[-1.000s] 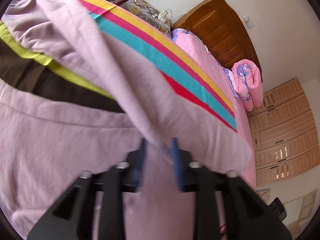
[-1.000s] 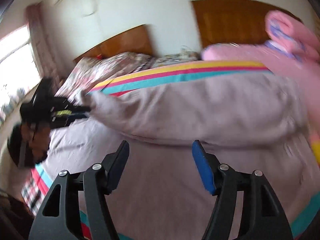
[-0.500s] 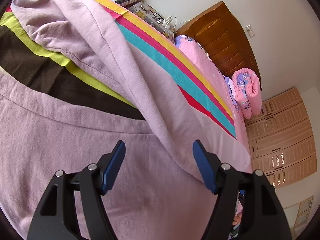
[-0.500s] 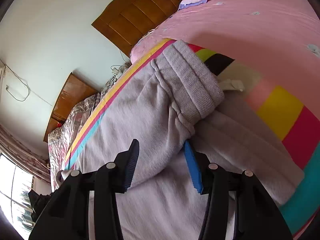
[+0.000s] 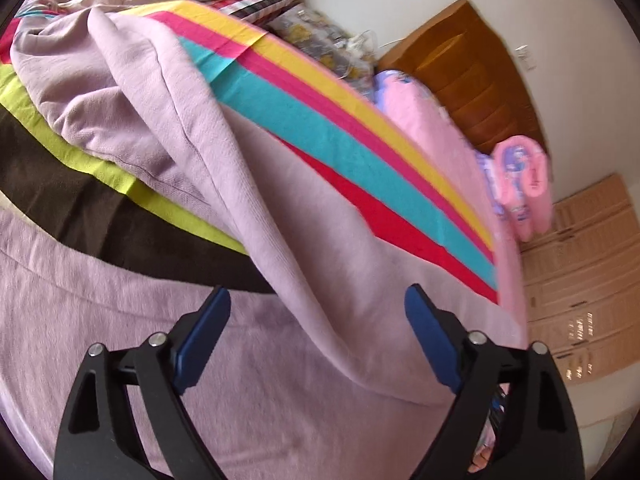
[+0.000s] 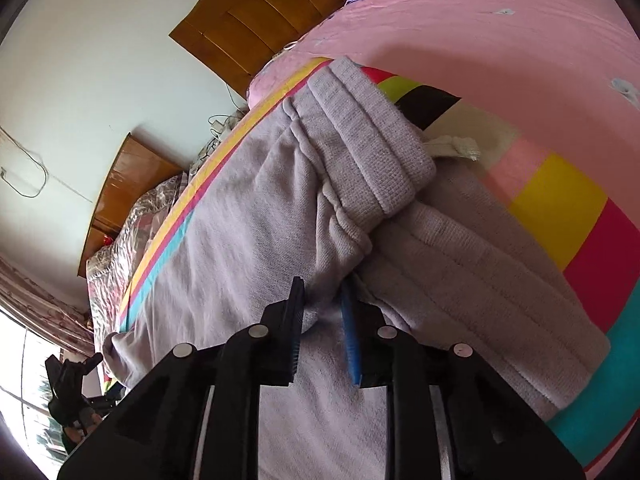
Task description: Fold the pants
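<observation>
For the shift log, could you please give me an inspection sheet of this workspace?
Surface: striped blanket over a pink bed.
Job's things: lilac pants, ribbed waistband folded over, drawstring out.
Clutter: rolled pink quilt.
Grippers: left claw open above the fabric; right claw shut on the pants.
Cables: cords by the headboard.
Surroundings: wooden headboard, wardrobe.

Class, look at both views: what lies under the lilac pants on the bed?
Under the pants lies a striped blanket: yellow, pink, teal and red bands show beside them, lime and brown between the legs. A pink sheet lies beyond. What the blanket looks like directly beneath the fabric is covered.
</observation>
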Action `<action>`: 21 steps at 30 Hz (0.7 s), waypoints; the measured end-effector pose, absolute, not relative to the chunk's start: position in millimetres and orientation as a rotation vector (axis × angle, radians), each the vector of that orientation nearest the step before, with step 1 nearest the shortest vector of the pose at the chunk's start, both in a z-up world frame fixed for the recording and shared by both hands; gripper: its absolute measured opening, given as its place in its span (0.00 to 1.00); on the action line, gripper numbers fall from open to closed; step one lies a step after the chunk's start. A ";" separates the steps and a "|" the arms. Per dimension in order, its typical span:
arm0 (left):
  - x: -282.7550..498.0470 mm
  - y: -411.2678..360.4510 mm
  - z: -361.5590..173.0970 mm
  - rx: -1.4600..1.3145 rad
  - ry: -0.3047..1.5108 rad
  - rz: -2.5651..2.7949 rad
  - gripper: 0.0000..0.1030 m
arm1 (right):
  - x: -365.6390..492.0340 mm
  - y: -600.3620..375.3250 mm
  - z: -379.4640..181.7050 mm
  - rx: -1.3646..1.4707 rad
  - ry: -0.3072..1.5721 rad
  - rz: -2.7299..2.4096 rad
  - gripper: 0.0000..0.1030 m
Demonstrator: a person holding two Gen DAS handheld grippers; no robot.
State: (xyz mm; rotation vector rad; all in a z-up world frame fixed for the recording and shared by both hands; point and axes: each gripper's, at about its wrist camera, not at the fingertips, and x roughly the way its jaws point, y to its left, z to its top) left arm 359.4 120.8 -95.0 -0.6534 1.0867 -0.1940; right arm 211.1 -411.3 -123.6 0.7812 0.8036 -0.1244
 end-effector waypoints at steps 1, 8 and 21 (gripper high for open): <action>364.3 119.8 -97.9 -0.661 1.102 -0.210 0.40 | 208.9 -411.8 -122.3 0.780 0.802 -0.122 0.19; 366.8 125.1 -33.7 -0.526 0.935 -0.291 0.05 | 212.0 -407.9 -68.4 0.694 0.684 -0.047 0.08; 198.8 143.7 -61.7 -0.363 0.986 -0.423 0.08 | 77.4 -407.5 -90.0 0.743 0.722 -0.065 0.08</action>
